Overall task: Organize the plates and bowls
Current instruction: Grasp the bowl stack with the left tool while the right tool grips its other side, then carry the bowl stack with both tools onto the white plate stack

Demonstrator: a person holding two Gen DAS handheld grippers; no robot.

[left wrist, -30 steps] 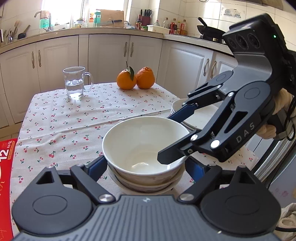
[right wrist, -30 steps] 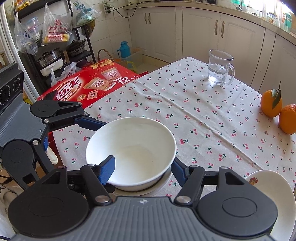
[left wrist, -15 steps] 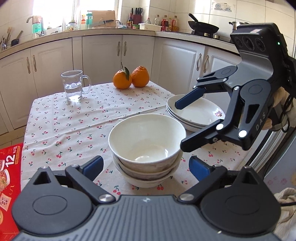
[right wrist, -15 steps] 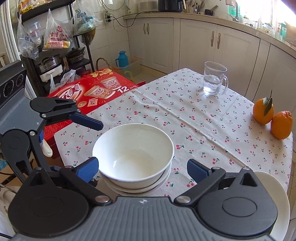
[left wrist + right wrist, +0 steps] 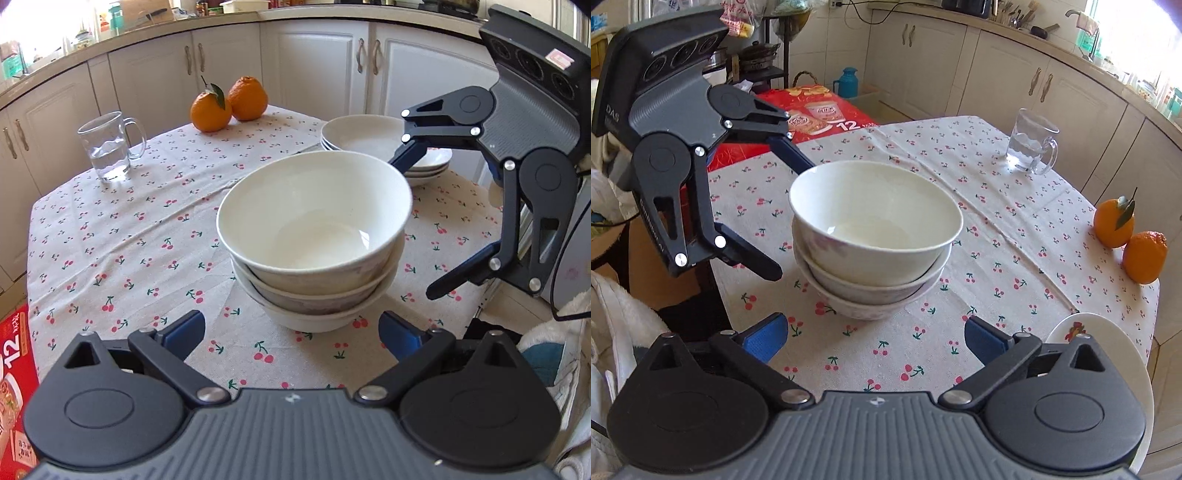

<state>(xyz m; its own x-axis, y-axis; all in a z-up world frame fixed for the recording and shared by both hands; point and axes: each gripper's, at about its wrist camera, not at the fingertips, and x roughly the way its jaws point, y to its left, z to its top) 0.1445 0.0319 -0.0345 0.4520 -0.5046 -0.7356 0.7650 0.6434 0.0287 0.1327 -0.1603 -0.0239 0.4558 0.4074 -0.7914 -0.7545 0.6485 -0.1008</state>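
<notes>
bowls (image 5: 314,236) stacked three high on the desk (image 5: 122,236) | plates (image 5: 373,138) just behind bowls | left hand-held gripper (image 5: 291,332) spread wide, holding zilch, near bowls | right hand-held gripper (image 5: 873,338) same deal

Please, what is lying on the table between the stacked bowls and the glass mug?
Nothing: in the left wrist view, only bare cherry-print tablecloth lies between the stacked bowls and the glass mug. The right wrist view agrees.
</notes>
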